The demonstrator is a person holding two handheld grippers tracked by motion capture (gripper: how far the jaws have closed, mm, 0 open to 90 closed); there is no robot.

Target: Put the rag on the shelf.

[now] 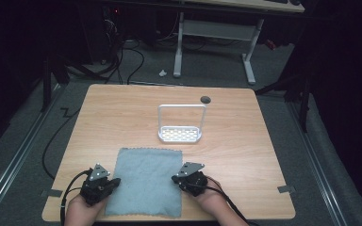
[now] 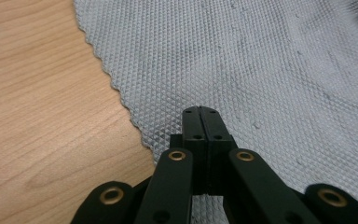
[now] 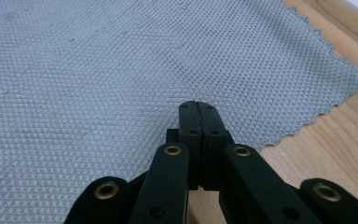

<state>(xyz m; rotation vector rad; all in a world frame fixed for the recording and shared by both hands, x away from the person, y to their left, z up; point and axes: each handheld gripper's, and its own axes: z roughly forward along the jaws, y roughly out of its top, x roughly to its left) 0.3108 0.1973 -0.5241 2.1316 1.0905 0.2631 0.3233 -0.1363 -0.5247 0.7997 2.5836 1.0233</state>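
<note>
- We see a wooden table [image 1: 122,113] with a small dark round hole [image 1: 205,99] near its far edge.
- A grey cloth [image 1: 146,181] lies flat at its near edge.
- A white rack [image 1: 180,133] stands mid-table.

The counter [image 1: 122,113] is showing light wood with fine grain. Near its front edge a cloth [image 1: 146,181] is lying, grey-blue, woven in a small raised diamond pattern, its edges zigzag-cut. Toward the middle a rack [image 1: 180,123] is standing, white, its base dotted with holes. The left tool [image 2: 200,116] and the right tool [image 3: 197,112] are showing black, with brass-coloured rivets and grey top plates.
</note>
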